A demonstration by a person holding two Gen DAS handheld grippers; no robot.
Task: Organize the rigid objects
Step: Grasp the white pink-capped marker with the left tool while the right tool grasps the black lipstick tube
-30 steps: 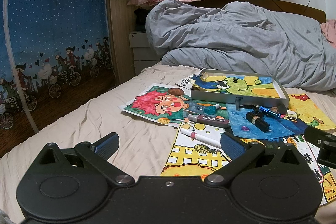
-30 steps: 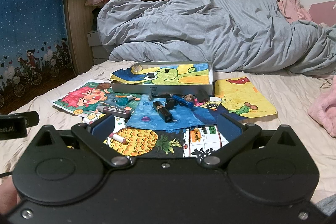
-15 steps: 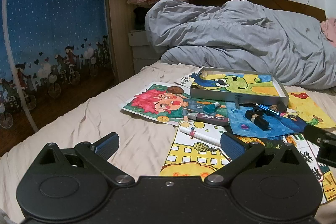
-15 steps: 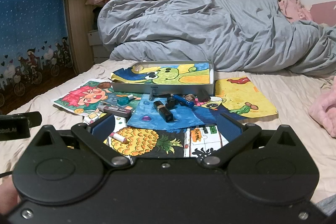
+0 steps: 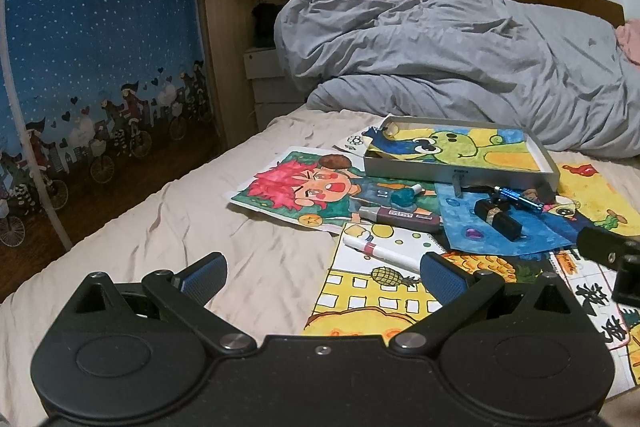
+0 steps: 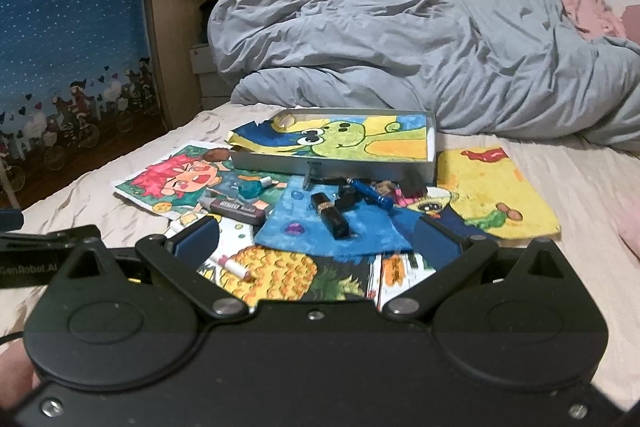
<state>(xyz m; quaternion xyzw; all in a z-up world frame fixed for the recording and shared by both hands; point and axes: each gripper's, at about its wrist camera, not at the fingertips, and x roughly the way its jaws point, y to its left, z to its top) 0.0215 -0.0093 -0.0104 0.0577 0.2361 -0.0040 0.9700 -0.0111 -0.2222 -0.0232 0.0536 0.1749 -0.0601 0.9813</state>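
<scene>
Right claw point(image 6: 316, 241) has crept a bit closer to the clutter mid-frame — both claws wide open, empty — looks like the approach step, next up grabbing the black lipstick point(image 6: 330, 215) for the tray point(image 6: 332, 167).

You are looking at a grey tray point(image 6: 332, 167) sitting open on the bed; just in front, a black lipstick point(image 6: 330, 215), blue pen point(image 6: 370, 195), teal bottle point(image 6: 253, 188), maroon marker point(image 6: 236, 207) and white marker point(image 5: 382, 253) are lying flat on drawings.
</scene>
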